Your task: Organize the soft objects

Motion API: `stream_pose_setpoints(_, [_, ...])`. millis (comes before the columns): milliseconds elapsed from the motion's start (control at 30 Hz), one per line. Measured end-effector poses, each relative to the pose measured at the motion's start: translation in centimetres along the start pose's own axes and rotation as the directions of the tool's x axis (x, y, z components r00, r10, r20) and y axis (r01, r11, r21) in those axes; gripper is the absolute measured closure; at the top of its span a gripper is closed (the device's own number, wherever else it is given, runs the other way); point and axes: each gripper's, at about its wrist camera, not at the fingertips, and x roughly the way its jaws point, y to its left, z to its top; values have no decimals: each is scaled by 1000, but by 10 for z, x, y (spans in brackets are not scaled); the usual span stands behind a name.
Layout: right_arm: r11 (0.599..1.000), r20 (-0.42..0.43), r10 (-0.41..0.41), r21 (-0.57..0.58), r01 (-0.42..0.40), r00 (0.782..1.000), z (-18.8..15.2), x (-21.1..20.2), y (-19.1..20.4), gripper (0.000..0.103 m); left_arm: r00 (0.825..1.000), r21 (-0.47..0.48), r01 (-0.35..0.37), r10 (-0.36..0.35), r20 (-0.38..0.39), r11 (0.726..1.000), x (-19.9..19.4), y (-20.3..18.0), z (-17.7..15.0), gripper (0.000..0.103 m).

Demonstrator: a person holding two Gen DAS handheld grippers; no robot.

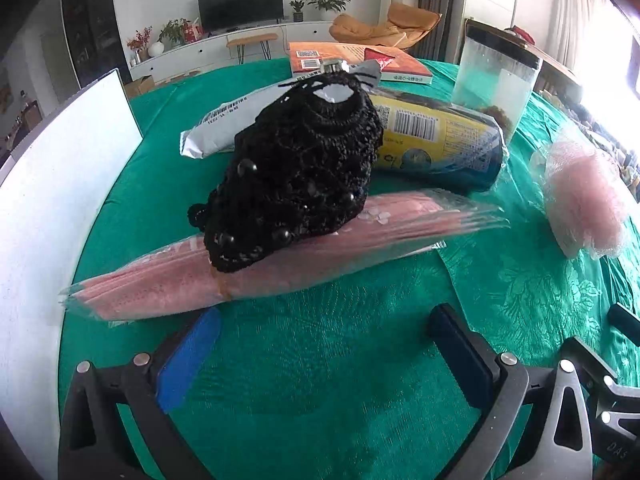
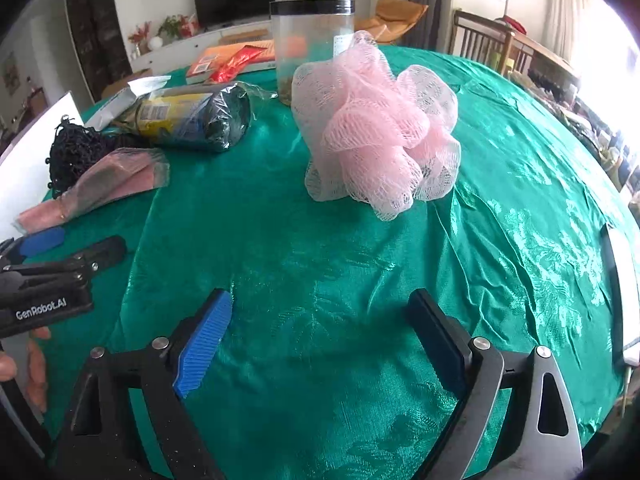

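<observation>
- While the pink mesh bath pouf (image 2: 376, 124) is sitting upright on the green tablecloth (image 2: 320, 280), it is lying straight ahead of the right gripper (image 2: 320, 340), whose jaws are standing wide open and holding nothing.
- Nothing is lying on the stretch of cloth between those jaws and the pouf, so I judge the right hand to be the nearer one for it.
- Lying crosswise before the left gripper (image 1: 320, 344), the flat pack of pink masks (image 1: 280, 248) is running its long axis left to right, with the black crochet pouch (image 1: 296, 184) resting on top of it; these jaws are also standing open and empty.
- Just behind the pouf, a clear jar with a black lid (image 2: 312, 48) is standing close, limiting room on the far side.
- Beyond the masks, a yellow and blue packet (image 1: 436, 140) is lying, and a white board (image 1: 60, 184) is edging the table on the left.
</observation>
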Motion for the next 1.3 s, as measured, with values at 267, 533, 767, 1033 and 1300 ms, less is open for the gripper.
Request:
stream_pose_setpoints(267, [1000,2,-3,-2,3,1000,-5,-2,2,10,1000,-1,-2,2,0,1000,1,3,-3,0])
stream_pose_setpoints(533, [1000,2,-3,-2,3,1000,-5,-2,2,10,1000,-1,-2,2,0,1000,1,3,-3,0])
stream_pose_setpoints(767, [1000,2,-3,-2,3,1000,-5,-2,3,10,1000,-2,-3,3,0,1000,1,3,-3,0])
stream_pose_setpoints(1033, [1000,2,-4,-2,4,1000,-5,-2,3,10,1000,-2,-3,3,0,1000,0,3,-3,0])
stream_pose_setpoints(1300, [1000,2,-4,-2,4,1000,-5,-3,3,10,1000,-2,-3,3,0,1000,0,3,-3,0])
